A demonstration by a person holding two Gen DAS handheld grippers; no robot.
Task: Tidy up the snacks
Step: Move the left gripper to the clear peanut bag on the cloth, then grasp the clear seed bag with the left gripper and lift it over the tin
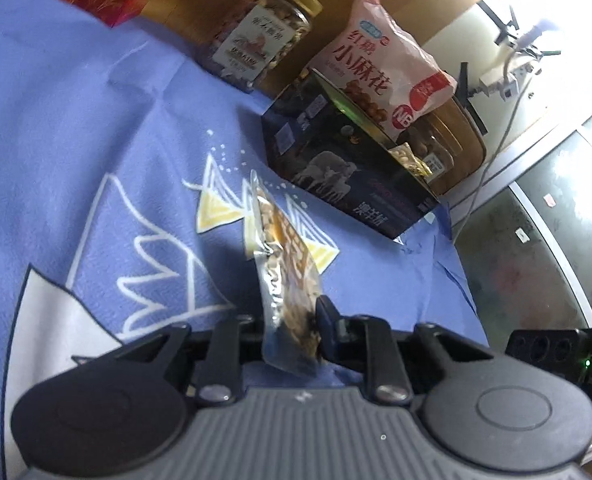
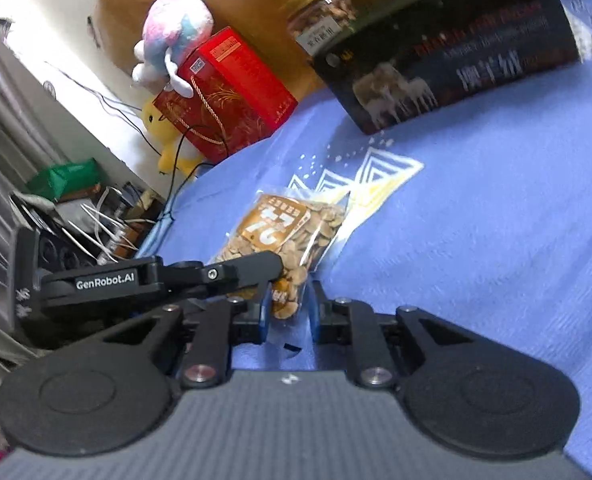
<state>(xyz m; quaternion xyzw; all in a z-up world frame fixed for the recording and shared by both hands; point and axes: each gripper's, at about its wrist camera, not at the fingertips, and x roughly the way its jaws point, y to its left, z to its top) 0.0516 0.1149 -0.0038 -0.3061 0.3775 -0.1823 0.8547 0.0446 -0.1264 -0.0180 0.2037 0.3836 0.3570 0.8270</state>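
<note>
A clear bag of nuts (image 1: 283, 264) with an orange label stands edge-on over the blue tablecloth (image 1: 95, 128). My left gripper (image 1: 291, 320) is shut on the bag's near end. In the right wrist view the same bag of nuts (image 2: 291, 228) shows its flat face. Its lower corner sits between the blue pads of my right gripper (image 2: 289, 312), which is shut on it. The left gripper's finger (image 2: 251, 266) reaches in from the left and lies across the bag.
A dark box with a sheep picture (image 1: 348, 160) stands behind the bag, with a pink snack bag (image 1: 380, 76) on top. A nut jar (image 1: 259, 36) is further back. A red gift box (image 2: 223, 96) and plush toys (image 2: 175, 28) are at the left. The table edge (image 1: 460, 280) drops off at the right.
</note>
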